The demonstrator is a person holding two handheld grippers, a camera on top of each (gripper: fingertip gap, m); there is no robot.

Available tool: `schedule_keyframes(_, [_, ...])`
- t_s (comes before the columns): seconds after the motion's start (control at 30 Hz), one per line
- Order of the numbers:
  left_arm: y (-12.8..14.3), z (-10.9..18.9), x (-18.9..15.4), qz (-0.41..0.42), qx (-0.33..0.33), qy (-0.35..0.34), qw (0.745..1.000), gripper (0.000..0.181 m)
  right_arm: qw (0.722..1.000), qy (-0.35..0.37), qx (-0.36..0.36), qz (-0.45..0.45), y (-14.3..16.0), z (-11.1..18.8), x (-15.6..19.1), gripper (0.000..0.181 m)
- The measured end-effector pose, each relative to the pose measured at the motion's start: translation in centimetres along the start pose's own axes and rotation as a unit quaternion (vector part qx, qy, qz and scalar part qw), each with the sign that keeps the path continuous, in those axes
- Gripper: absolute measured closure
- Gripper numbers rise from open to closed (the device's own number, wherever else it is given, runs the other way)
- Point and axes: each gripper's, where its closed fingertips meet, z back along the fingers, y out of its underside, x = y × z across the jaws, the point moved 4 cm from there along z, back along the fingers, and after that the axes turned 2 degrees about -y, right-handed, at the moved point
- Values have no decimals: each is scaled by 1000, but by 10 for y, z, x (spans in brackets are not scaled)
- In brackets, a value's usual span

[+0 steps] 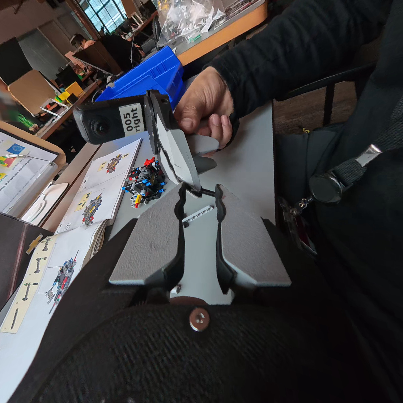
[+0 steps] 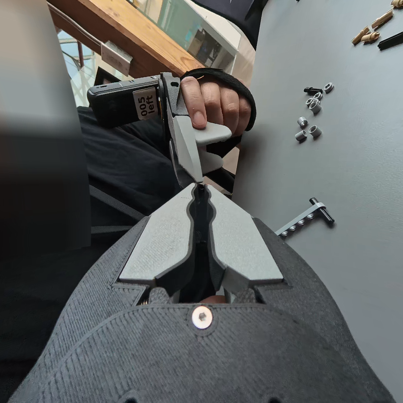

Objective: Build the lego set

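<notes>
My right gripper (image 2: 200, 186) is shut on a thin black pin (image 2: 200, 188) that pokes out at its tips. In the left wrist view the right gripper (image 1: 195, 192) comes in from above, and the black pin (image 1: 208, 192) reaches across the gap of my left gripper (image 1: 200, 188), touching its right finger. The left gripper is open and empty; it also shows tip to tip with the right one in the right wrist view (image 2: 197, 180). A light grey beam (image 1: 198, 214) with a black pin in one end lies on the table just beyond, and shows in the right wrist view (image 2: 302, 221).
A partly built model (image 1: 145, 183) stands beside an open instruction booklet (image 1: 98, 185) on the grey table (image 1: 239, 163). A blue bin (image 1: 152, 74) is behind. Small grey bushes (image 2: 309, 130), tan pins (image 2: 370, 30) and a black beam (image 2: 390, 40) lie scattered. Both grippers' tips are close together, under 4 cm apart.
</notes>
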Motion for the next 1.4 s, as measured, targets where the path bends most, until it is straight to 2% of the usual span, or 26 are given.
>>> schedule_keyframes(0.03, [-1, 1, 0, -1, -4, 0, 1000, 158, 1000, -7, -3, -5, 0, 0, 0, 180])
schedule_keyframes(0.43, [2, 0, -5, 11, -1, 24, 1000, 156, 1000, -10, 12, -15, 2, 2, 0, 180])
schedule_keyframes(0.63, [2, 3, -3, 38, -15, 31, 999, 159, 998, -39, -3, -41, 2, 0, -1, 180])
schedule_keyframes(0.97, [4, 3, 13, 42, -13, -32, 999, 160, 991, -66, -102, -59, -11, 5, -5, 179])
schedule_keyframes(1.17, [2, 5, 19, 30, -13, -61, 998, 160, 992, -58, -102, -45, -11, 5, -5, 174])
schedule_keyframes(1.23, [2, 5, 19, 25, -10, -66, 997, 159, 993, -54, -104, -34, -12, 4, -3, 179])
schedule_keyframes(1.4, [5, 4, 16, 20, 2, -62, 998, 159, 997, -12, -81, -12, -10, 4, -4, 180])
